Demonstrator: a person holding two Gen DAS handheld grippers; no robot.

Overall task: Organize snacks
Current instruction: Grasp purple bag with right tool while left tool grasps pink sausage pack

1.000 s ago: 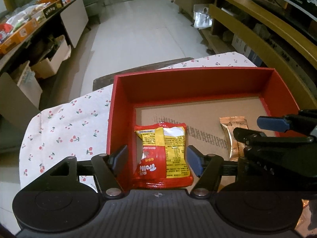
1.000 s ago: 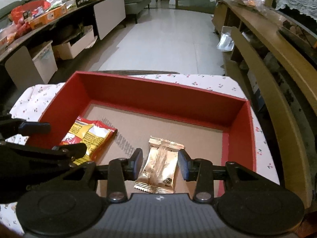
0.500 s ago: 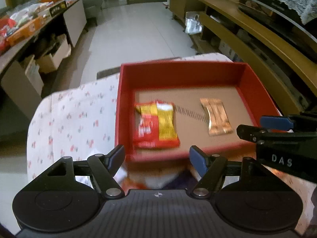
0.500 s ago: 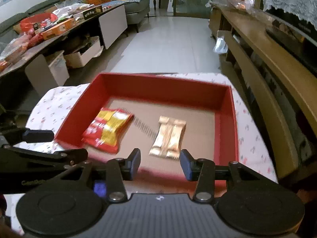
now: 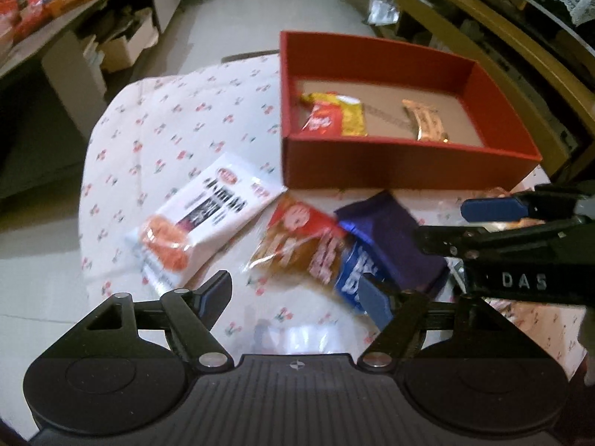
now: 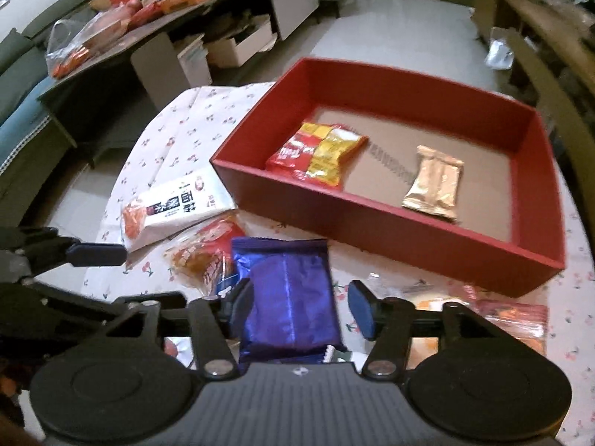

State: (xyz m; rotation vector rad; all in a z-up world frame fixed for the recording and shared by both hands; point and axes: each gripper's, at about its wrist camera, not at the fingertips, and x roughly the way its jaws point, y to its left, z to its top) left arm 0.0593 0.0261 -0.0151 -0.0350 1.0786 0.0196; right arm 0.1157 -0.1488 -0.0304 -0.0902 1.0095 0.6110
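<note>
A red box point(image 5: 401, 176) point(image 6: 438, 249) on the cherry-print cloth holds a red-yellow packet point(image 5: 334, 119) point(image 6: 319, 154) and a gold packet point(image 5: 424, 124) point(image 6: 435, 182). In front of it lie a white packet point(image 5: 208, 215) point(image 6: 171, 210), an orange-red packet point(image 5: 297, 241) point(image 6: 208, 252) and a purple packet point(image 5: 390, 241) point(image 6: 290, 297). My left gripper point(image 5: 293, 297) is open and empty above the cloth near the orange-red packet. My right gripper point(image 6: 301, 308) is open, its jaws on either side of the purple packet, and it also shows in the left wrist view point(image 5: 446, 228).
More wrapped snacks point(image 6: 513, 316) lie on the cloth at the right of the purple packet. A long table with boxes and bags point(image 6: 148, 3) stands at the far left. A wooden shelf unit point(image 5: 502, 37) runs along the right. Tiled floor point(image 5: 241, 11) lies beyond.
Both grippers have pulled back from over the box to the near side of the table. The loose packets in front of the box have come into view.
</note>
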